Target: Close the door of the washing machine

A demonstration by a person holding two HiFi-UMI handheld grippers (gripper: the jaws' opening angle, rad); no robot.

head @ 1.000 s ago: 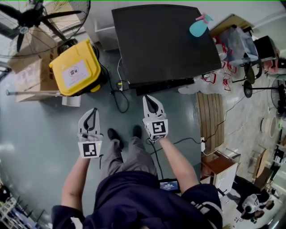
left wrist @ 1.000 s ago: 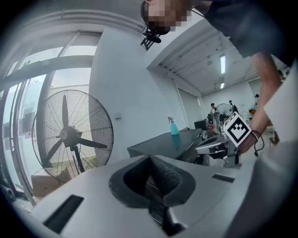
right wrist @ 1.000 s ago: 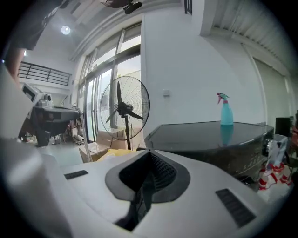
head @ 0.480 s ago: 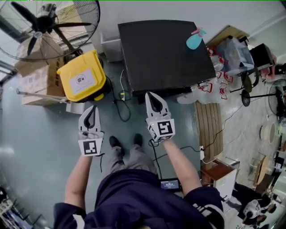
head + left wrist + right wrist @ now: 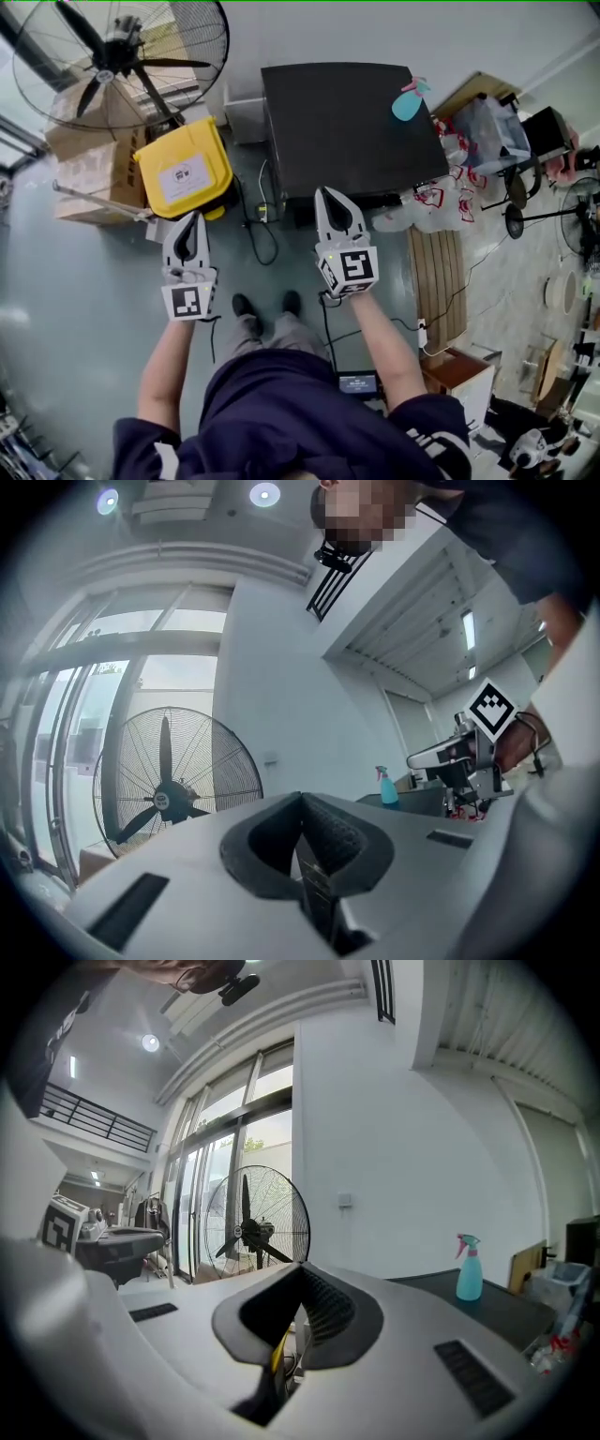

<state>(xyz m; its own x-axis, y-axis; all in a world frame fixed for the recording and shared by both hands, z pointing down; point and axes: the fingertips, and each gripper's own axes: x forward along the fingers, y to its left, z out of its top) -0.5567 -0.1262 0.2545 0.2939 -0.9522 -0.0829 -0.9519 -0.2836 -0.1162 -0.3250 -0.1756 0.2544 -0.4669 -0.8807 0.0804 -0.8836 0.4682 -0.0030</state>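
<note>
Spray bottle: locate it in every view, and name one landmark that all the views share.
Head view: the spray bottle is at upper right, on the dark top near its far right corner.
Left gripper view: the spray bottle is right of centre, beyond the jaws.
Right gripper view: the spray bottle is at the right, on the dark top.
Shared landmark: the big standing fan, left of the bottle in every view.
</note>
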